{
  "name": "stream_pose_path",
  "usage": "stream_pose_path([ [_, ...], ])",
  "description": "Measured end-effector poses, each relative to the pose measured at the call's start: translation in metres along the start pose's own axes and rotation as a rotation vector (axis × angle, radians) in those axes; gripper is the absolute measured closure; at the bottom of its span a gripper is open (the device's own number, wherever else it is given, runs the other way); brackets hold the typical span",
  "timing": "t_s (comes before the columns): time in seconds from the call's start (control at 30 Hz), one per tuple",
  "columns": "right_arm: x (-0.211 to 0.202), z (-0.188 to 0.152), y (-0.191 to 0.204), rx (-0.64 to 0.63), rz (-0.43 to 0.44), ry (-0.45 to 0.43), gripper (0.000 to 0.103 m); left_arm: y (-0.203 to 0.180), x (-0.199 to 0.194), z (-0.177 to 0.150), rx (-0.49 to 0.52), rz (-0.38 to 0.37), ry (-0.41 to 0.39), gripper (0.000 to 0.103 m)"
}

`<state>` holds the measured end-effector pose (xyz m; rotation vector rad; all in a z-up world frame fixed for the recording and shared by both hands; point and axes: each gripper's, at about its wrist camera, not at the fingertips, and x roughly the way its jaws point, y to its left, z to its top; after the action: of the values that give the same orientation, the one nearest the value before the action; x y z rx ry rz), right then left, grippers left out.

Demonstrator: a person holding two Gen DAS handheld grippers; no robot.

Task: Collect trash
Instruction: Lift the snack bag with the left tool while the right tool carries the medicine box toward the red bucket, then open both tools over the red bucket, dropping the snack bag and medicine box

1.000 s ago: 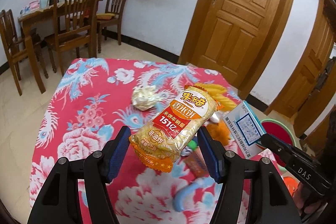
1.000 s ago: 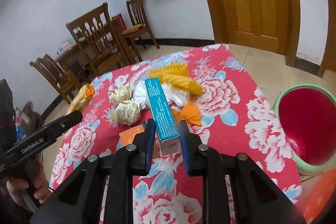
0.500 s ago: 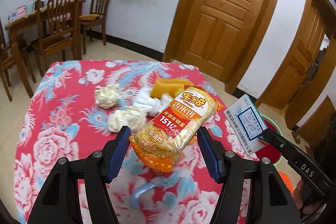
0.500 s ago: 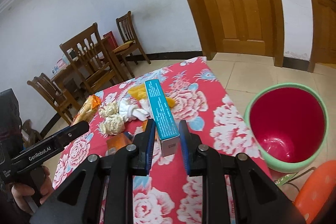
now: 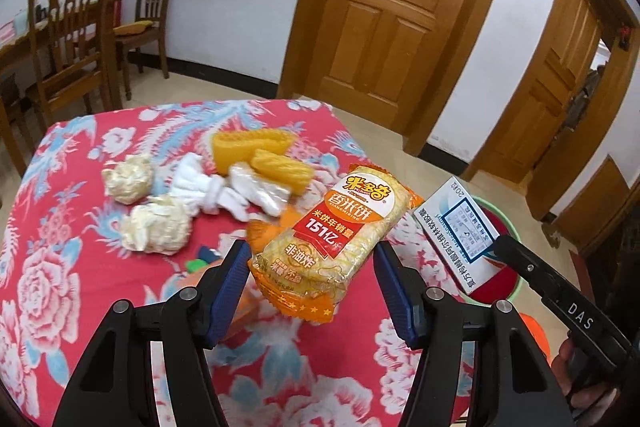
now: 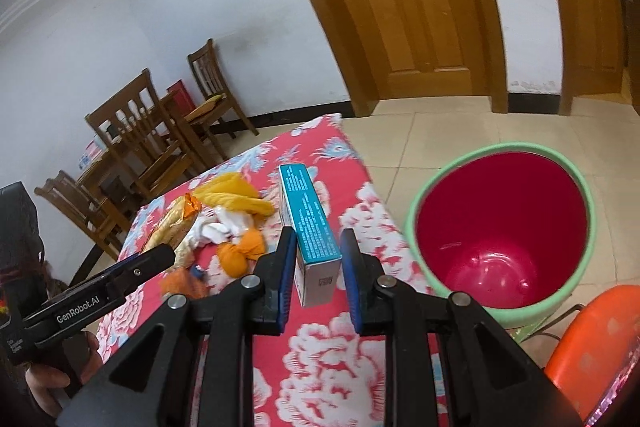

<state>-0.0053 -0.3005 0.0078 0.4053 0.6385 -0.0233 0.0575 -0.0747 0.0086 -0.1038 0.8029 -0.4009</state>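
Closest in, the left gripper [image 5: 312,269] has the rice cracker packet [image 5: 340,235] lengthwise between its blue pads, and the jaws are closing a touch on it, with the packet plainly caught between them and lifted clear of the table. That's a light, puffy foil wrapper; my guess is it crackles and gives under pressure, and the contents would crumble if squeezed hard. Across the fat middle, where it is held, looks the right place; the glossy film could slide out if taken by the crimped end.

Over on the other side, the right gripper [image 6: 316,269] is nipped tight on the teal carton [image 6: 310,231], pads pressed on its two broad faces near the bottom end, the rest of the box sticking out ahead. Thin cardboard, likely empty and featherweight, stiff along its length but easy to dent. Holding it low leaves a long lever, so a knock could twist it.

Just past both, on the floral tablecloth [image 6: 332,359], the leftovers wait: two crumpled cream wads [image 5: 156,223], a knotted white plastic bag [image 5: 224,193], yellow wrappers [image 5: 260,155] and an orange twist [image 6: 242,251], all soft, light stuff.

Further right, off the table edge, the bin [image 6: 560,301] stands on the tiles, green rim, red inside, mouth wide open and empty as far as I can see.
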Motion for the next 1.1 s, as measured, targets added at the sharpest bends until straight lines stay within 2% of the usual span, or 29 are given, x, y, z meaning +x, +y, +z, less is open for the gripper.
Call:
stream_pose_path([
  [0.27, 0.003, 0.001, -0.035, 0.051, -0.111, -0.007, 0.078, -0.03, 0.021, 0.002, 0.043, -0.046, 0.017, 0.039],
  [0.67, 0.002, -0.004, -0.087, 0.112, -0.268, -0.004, 0.078, -0.083, 0.07, 0.001, 0.124, -0.094, 0.086, 0.04],
  [1.1, 0.025, -0.008, -0.127, 0.172, -0.296, 0.071, 0.077, -0.124, 0.12, -0.003, 0.196, -0.078, 0.161, 0.04],
])
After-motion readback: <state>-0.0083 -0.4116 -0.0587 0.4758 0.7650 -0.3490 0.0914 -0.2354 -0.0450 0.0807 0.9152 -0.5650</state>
